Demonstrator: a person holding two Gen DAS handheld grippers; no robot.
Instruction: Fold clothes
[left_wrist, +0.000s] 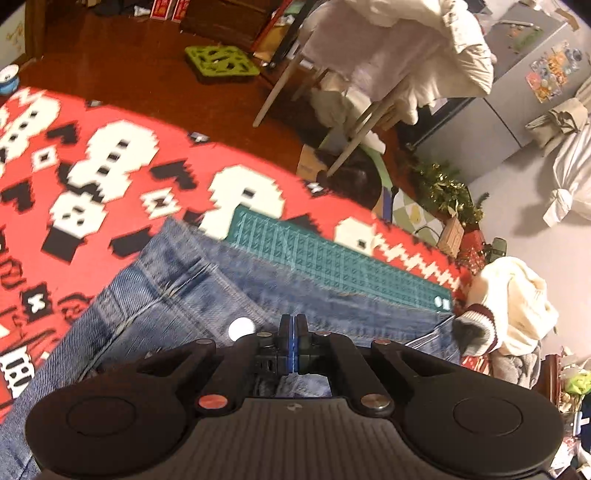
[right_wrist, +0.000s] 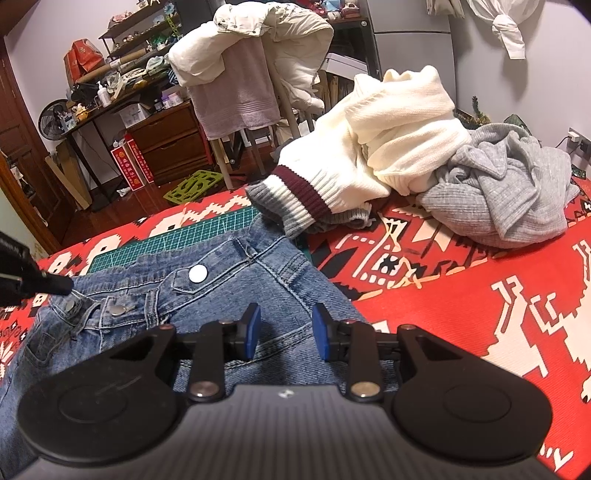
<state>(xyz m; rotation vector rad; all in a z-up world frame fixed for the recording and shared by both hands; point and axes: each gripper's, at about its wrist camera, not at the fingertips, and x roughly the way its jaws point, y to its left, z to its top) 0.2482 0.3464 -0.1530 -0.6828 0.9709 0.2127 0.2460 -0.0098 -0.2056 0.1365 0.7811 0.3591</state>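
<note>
I have the faded blue denim jeans (right_wrist: 207, 295) spread on the red, white and black patterned blanket (right_wrist: 461, 295), their waistband partly over a green gridded cutting mat (left_wrist: 332, 258), with the white waist button (right_wrist: 198, 273) facing up and the fly lying open. My left gripper (left_wrist: 292, 332) has its blue pads pressed together; denim lies right under and around them, but I cannot tell from the left wrist view whether any cloth is pinched between. My right gripper (right_wrist: 286, 332) hovers over the hip of the jeans with its fingers spread apart and nothing in them. I judge this denim to be heavy and fairly stiff: it should hold a crease and not slither, but the thick seams, belt loops and pocket edges will resist bending. The doubled waistband or the side seam looks like the firmest place to take hold, since a single layer mid-panel would sag and drag. A cream knitted sweater with maroon-striped cuffs (right_wrist: 388, 136) and a crumpled grey ribbed garment (right_wrist: 509, 184) are heaped just beyond the waistband, the cuff touching the denim; both look soft and floppy.
</note>
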